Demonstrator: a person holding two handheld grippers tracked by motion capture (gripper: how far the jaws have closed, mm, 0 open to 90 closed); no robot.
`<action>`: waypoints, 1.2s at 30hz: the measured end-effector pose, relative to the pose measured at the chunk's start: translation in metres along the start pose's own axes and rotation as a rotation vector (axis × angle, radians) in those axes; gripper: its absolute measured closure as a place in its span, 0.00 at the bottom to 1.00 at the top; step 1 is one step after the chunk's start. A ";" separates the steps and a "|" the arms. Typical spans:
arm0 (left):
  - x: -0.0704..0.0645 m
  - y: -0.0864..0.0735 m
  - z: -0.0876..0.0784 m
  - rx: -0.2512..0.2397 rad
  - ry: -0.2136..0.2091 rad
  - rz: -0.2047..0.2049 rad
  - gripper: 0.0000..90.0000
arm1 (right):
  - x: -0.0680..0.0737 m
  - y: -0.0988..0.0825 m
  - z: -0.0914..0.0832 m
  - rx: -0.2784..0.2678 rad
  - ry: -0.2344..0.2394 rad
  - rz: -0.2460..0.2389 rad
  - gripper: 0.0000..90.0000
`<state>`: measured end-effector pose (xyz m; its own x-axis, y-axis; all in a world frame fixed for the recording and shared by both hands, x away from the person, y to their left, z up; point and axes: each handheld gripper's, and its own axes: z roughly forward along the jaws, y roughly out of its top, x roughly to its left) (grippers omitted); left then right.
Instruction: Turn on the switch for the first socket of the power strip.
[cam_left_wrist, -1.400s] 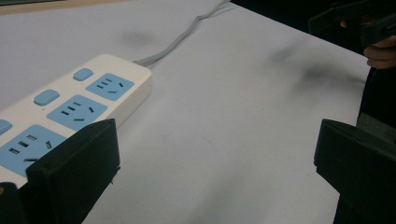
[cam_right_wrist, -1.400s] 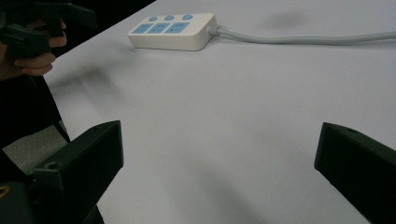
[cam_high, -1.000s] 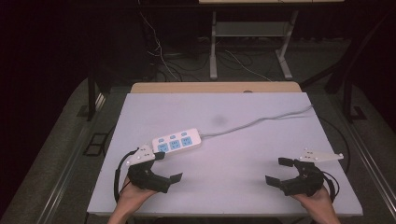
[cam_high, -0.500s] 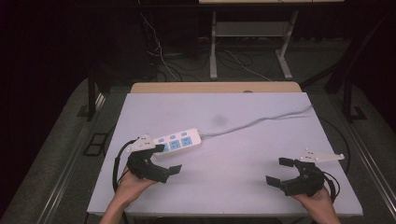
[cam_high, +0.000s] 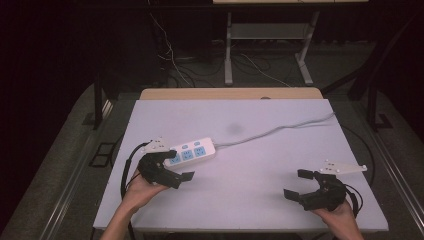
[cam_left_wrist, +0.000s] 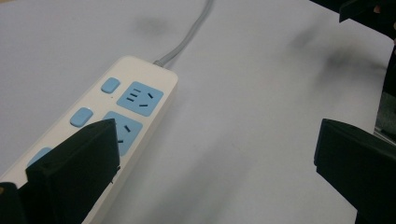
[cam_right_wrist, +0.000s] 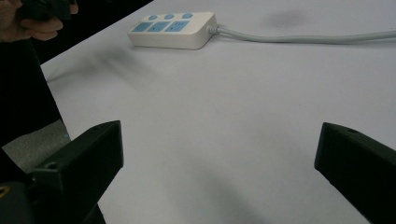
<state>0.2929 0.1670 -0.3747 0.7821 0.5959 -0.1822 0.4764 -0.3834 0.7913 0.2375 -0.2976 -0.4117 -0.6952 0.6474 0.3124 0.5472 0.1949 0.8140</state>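
A white power strip (cam_high: 192, 151) with blue sockets and blue switches lies flat on the left half of the white table (cam_high: 250, 200). Its grey cable (cam_high: 280, 129) runs off to the table's right edge. My left gripper (cam_high: 181, 167) is open at the strip's near end. In the left gripper view, one of its jaws stands over the power strip (cam_left_wrist: 135, 100) and the other over bare table, around the left gripper (cam_left_wrist: 215, 158) midpoint. My right gripper (cam_high: 297, 184) is open at the front right, far from the strip. In the right gripper view, the right gripper (cam_right_wrist: 219, 163) faces the power strip (cam_right_wrist: 173, 29).
A wooden strip (cam_high: 230, 94) borders the table's far edge. Behind it, on the dark floor, stand metal desk legs (cam_high: 228, 55) among loose cables (cam_high: 175, 65). A black cable (cam_high: 125, 170) loops from the left gripper near the table's left edge.
My left gripper has moved forward and up to the near end of the power strip. The right gripper has stayed in place.
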 end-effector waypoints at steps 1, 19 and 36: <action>0.001 0.001 0.000 0.002 0.002 -0.002 0.00 | 0.000 0.000 0.000 0.000 -0.001 -0.001 0.01; 0.012 0.026 0.006 0.049 0.004 0.034 0.00 | 0.000 -0.001 -0.001 0.003 0.000 0.000 0.01; 0.015 0.054 0.019 0.108 0.008 0.094 0.00 | 0.002 -0.001 -0.001 -0.002 0.008 -0.005 0.01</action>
<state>0.3379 0.1416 -0.3456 0.8227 0.5587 -0.1051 0.4416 -0.5117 0.7370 0.2354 -0.2971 -0.4110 -0.7015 0.6407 0.3120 0.5426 0.1963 0.8167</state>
